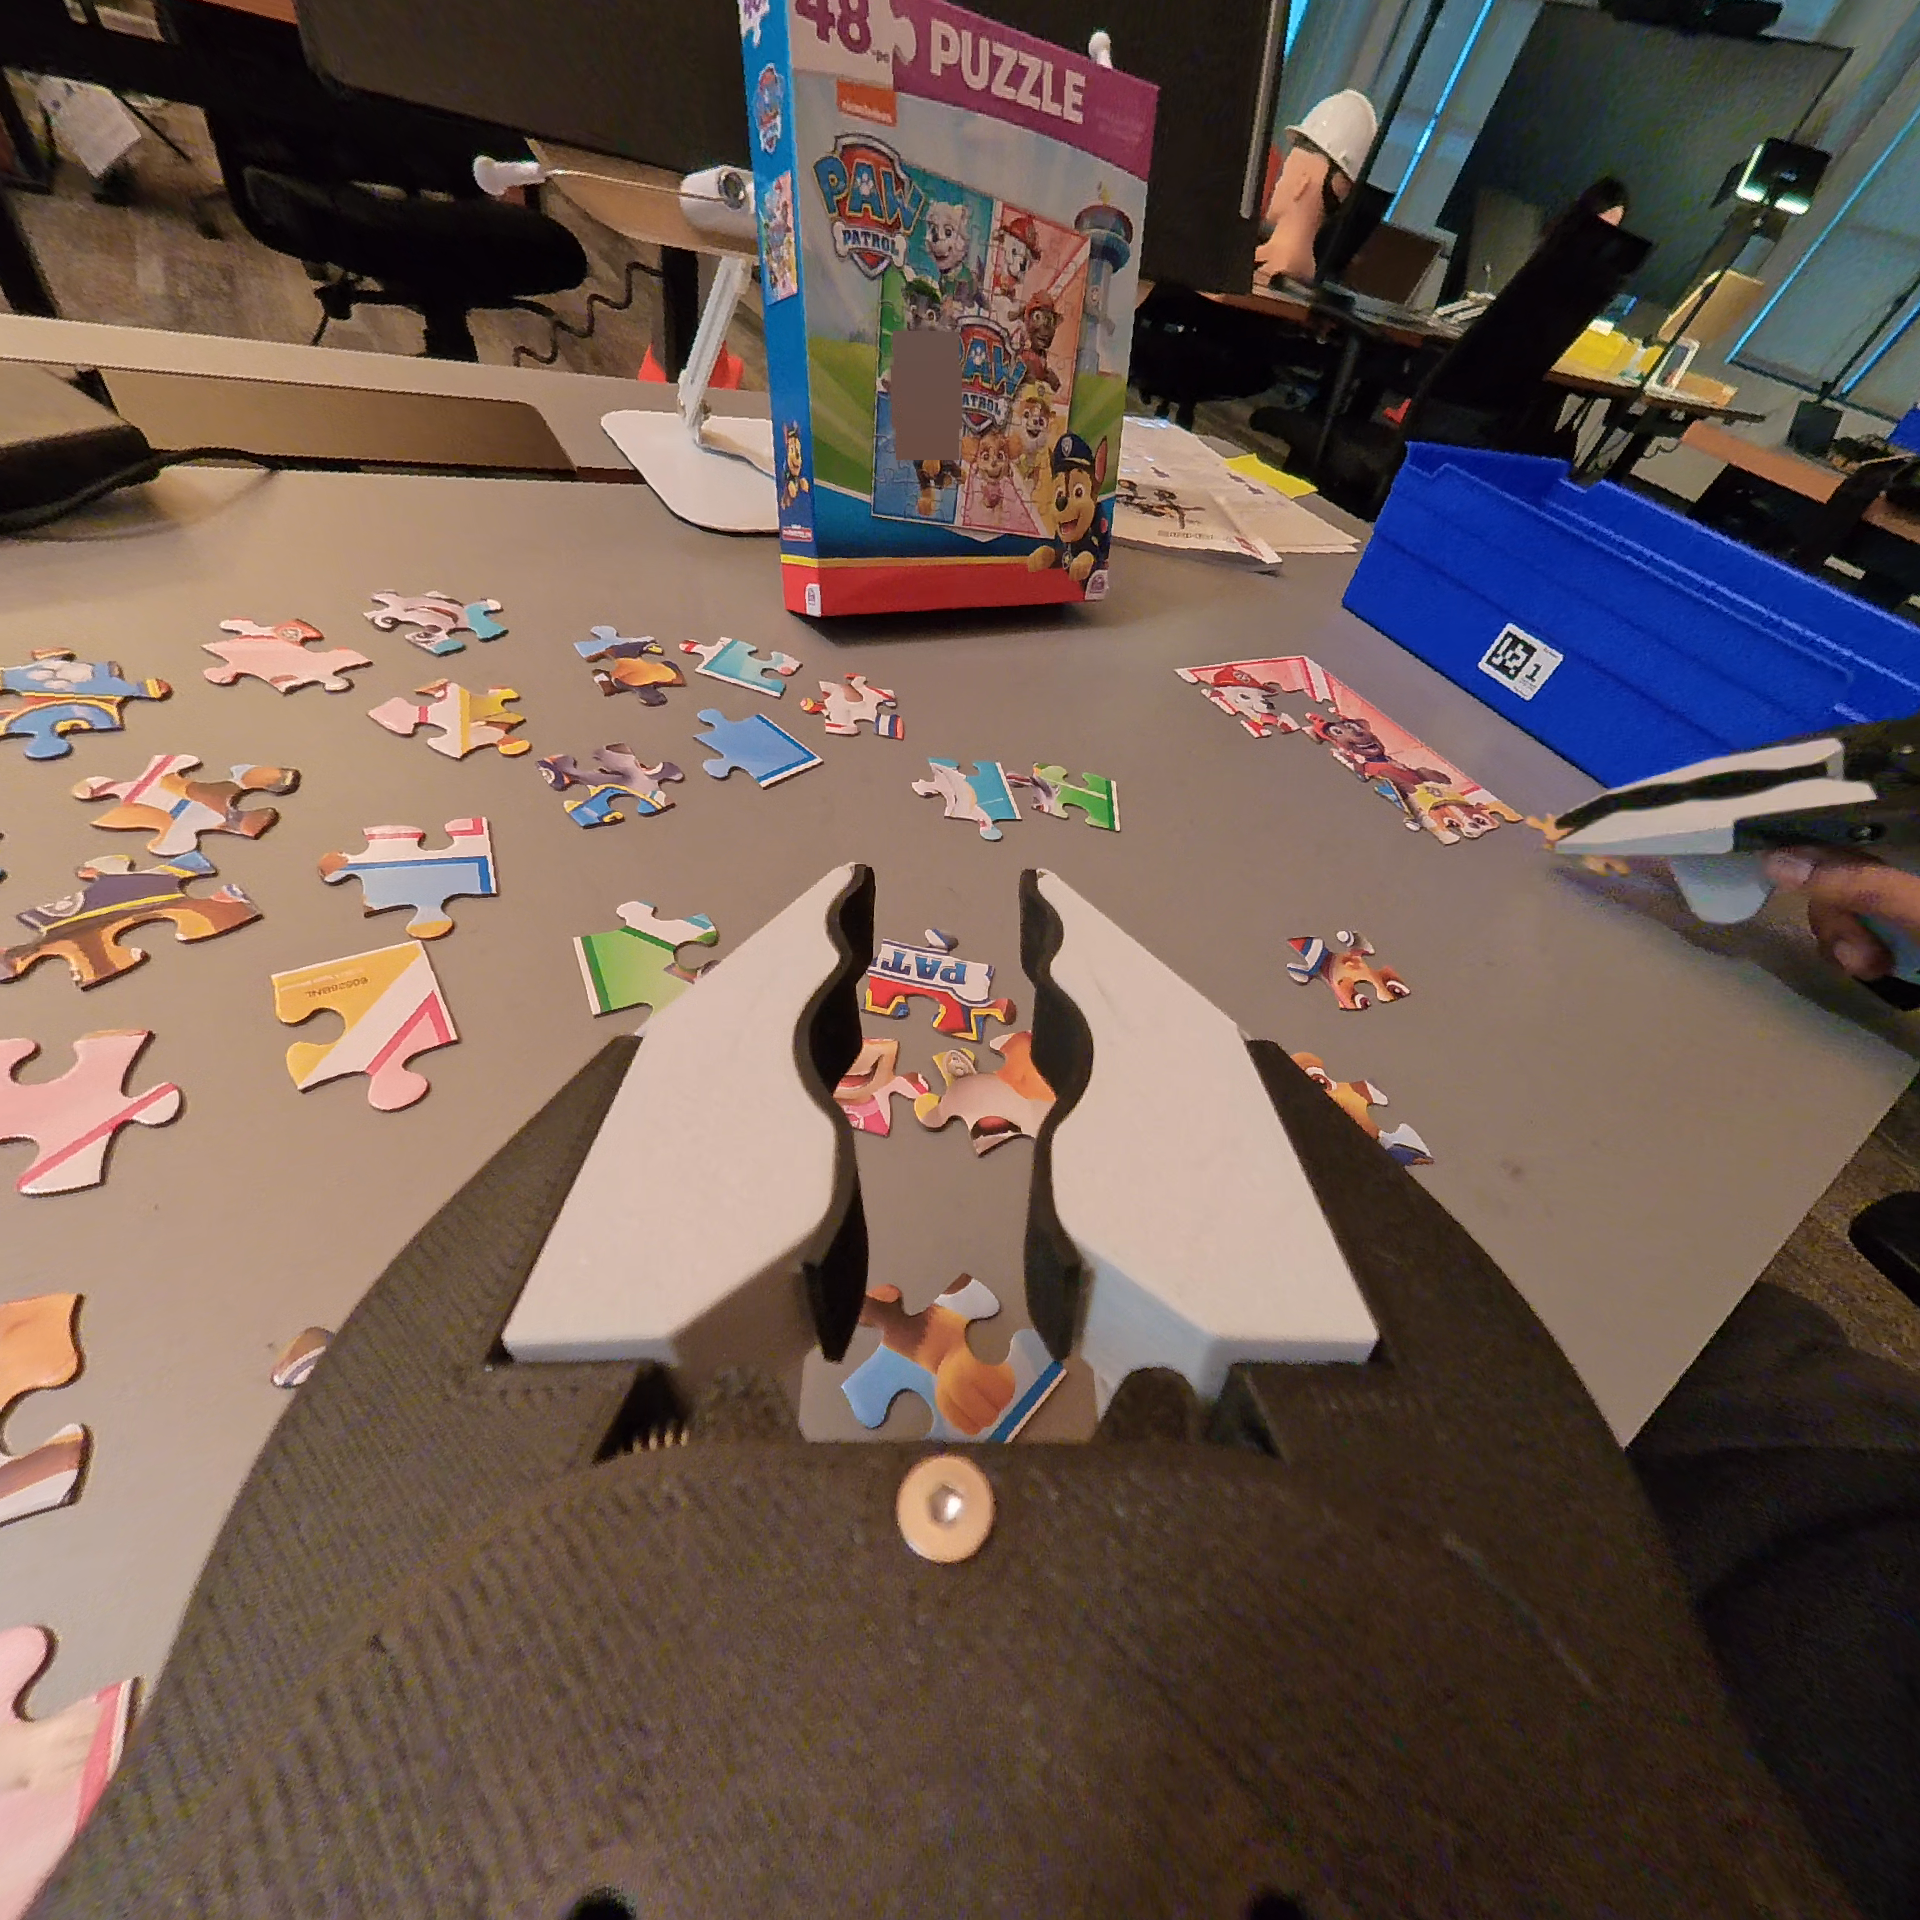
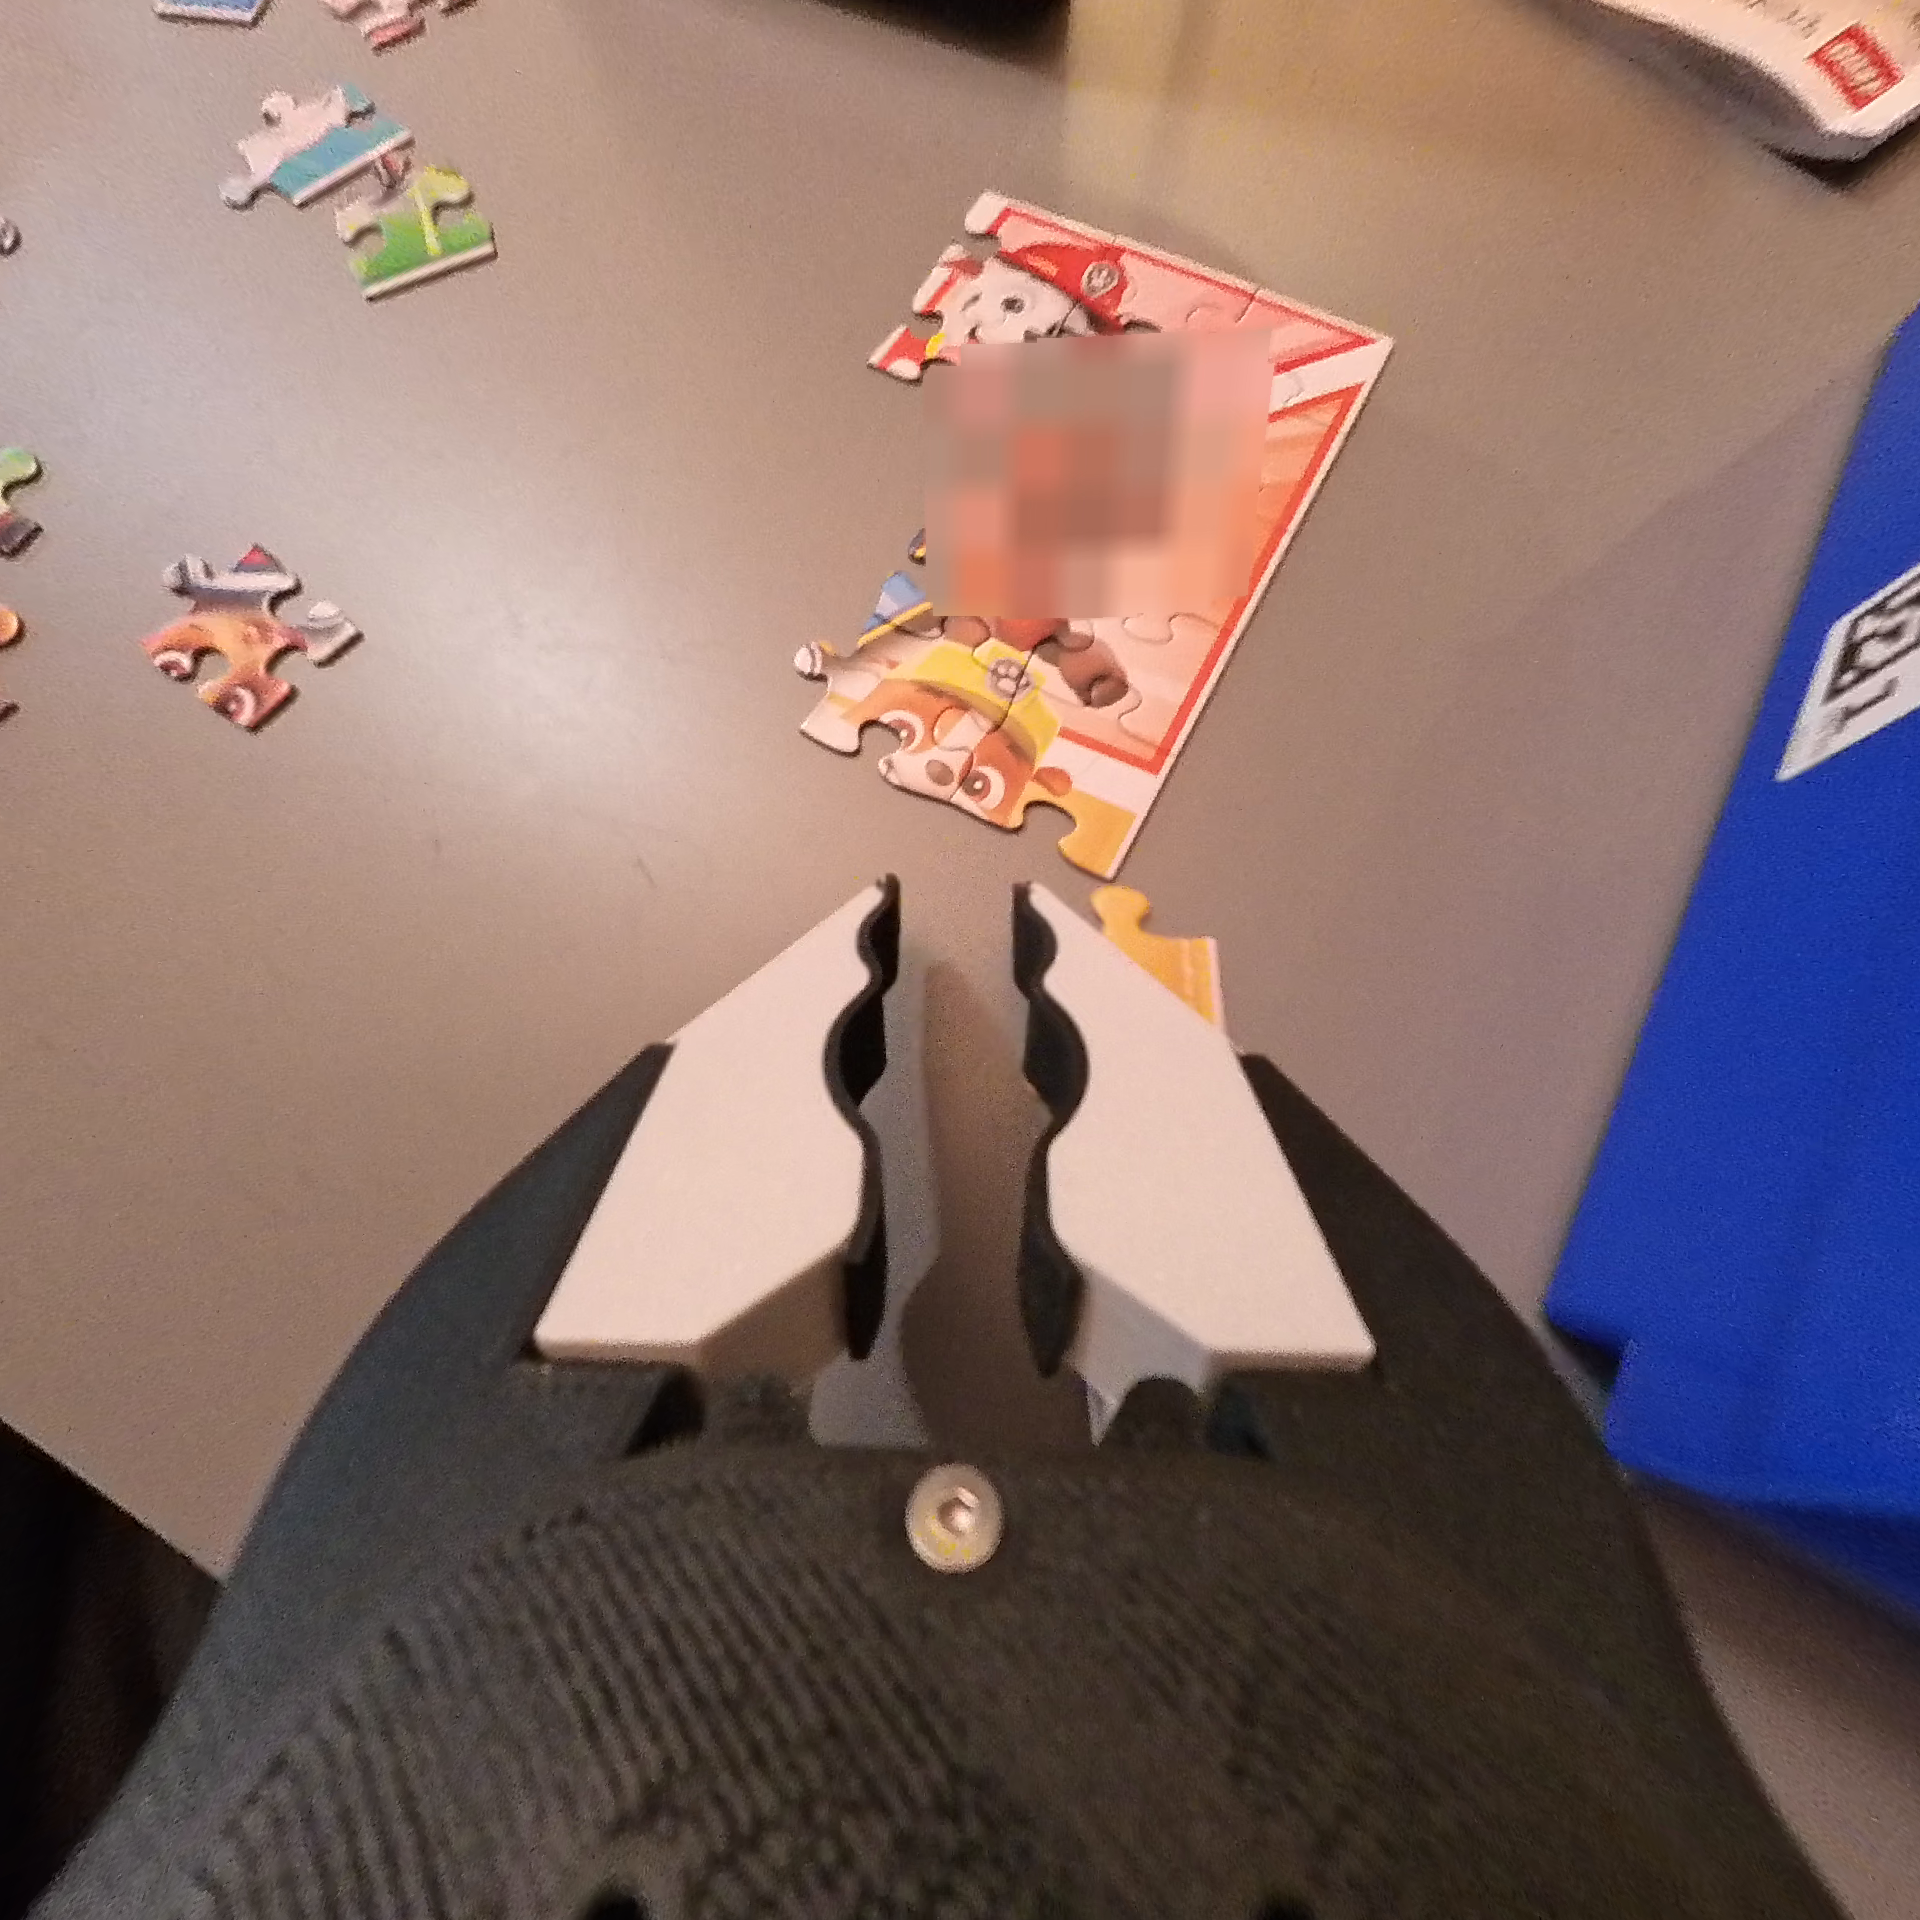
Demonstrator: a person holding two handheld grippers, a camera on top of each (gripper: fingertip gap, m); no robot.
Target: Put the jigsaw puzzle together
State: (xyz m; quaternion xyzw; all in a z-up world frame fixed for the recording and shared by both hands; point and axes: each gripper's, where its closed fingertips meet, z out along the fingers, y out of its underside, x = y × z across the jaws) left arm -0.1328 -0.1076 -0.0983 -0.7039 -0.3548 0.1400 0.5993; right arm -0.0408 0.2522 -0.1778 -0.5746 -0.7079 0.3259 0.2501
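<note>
Two grippers: both over the grey bench (image 2: 520,935), both with fingers apart and holding nothing.
Right gripper (image 2: 954,894): narrow gap between fingers, only bare bench in it.
Loose yellow piece (image 2: 1164,951): just right of the right finger, partly hidden under it, knob pointing ahead.
Assembled section (image 2: 1164,675): just ahead of the fingertips, slightly right; its yellow corner faces that knob, small gap between.
Left gripper (image 1: 948,883): hovers over scattered pieces; red-blue lettered piece (image 1: 935,987) seen through the gap, not touched.
Nearer arm: right, by far.
Blue bin (image 2: 1766,935): right of the assembled section.
</note>
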